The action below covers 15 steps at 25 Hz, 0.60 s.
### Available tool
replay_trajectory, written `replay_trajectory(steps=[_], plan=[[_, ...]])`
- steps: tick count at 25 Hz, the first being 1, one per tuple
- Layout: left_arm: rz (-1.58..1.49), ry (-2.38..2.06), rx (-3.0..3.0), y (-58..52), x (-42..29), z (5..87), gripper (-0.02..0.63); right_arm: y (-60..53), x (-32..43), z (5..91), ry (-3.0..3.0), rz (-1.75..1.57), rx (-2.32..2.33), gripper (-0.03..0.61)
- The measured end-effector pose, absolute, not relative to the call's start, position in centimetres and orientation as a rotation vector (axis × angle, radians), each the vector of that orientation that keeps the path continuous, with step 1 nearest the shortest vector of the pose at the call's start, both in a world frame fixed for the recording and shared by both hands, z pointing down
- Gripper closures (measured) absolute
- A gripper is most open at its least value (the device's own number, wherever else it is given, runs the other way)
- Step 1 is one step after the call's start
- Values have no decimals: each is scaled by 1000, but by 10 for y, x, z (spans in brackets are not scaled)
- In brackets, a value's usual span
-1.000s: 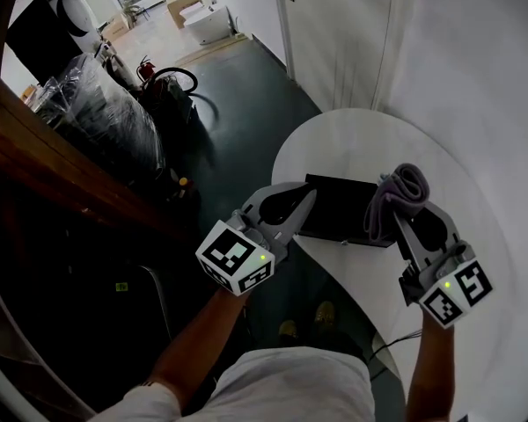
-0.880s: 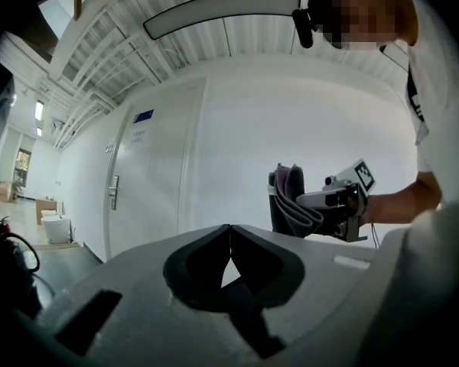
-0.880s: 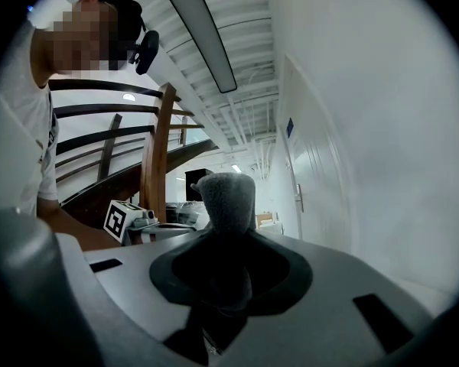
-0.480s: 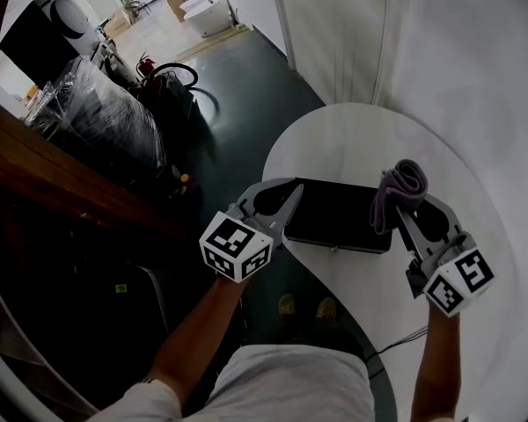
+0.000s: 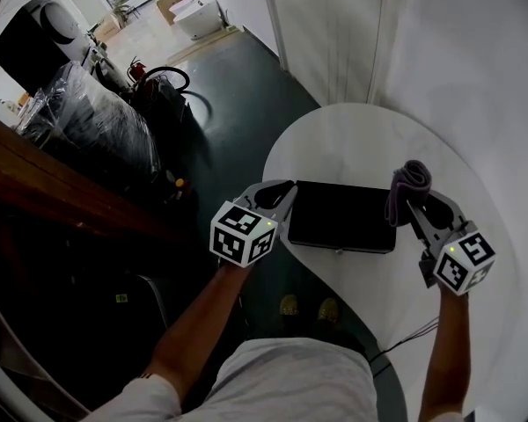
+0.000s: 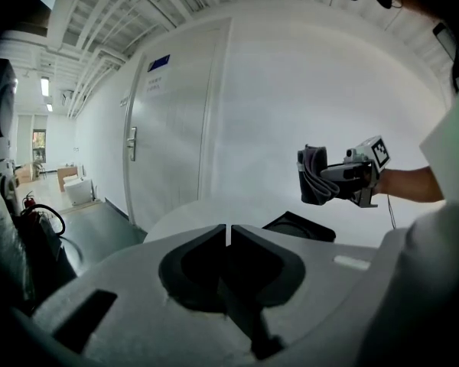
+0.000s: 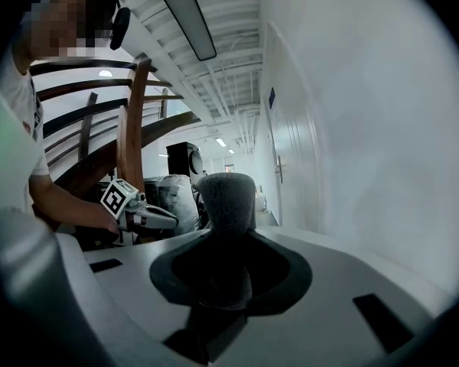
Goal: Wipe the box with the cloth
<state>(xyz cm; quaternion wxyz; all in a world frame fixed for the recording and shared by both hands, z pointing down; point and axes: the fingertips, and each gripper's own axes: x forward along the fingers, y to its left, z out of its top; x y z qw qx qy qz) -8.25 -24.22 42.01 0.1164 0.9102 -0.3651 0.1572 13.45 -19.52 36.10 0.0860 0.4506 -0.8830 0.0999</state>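
Nearest the person, the left gripper point(image 5: 290, 193) has its jaws pressed together with nothing between them. Its tips sit just beside the left end of the box point(image 5: 343, 216) – whether they touch it cannot be told. The right gripper point(image 5: 415, 209) is clamped on the cloth point(image 5: 409, 181), a folded grey bundle that stands up out of its jaws; in the right gripper view the cloth fills the gap between the pads.

The box, dark and flat, lies between the two grippers at the near edge of the round white table point(image 5: 352, 134), its long side running from one gripper to the other. The cloth is held beside the box's right far corner. Seen from the left gripper view, it hangs in the air clear of the box – not on it.

Beyond the table stands a white door point(image 6: 168, 128) in a white wall, and to the left a dark floor point(image 5: 238, 86) runs back toward a plastic-wrapped bundle point(image 5: 88, 121)
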Motion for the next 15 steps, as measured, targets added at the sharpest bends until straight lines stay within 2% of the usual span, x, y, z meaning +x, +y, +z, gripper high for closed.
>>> replay_trajectory(steps=[5, 8, 15], plan=[[541, -1053, 2585, -246, -87, 442, 590, -203, 154, 384, -2564, 358, 1371, 483], [563, -1048, 2542, -247, -89, 452, 518, -207, 167, 401, -2513, 378, 1394, 483], [622, -1020, 2427, -250, -86, 472, 491, -212, 192, 442, -2449, 476, 1392, 483]])
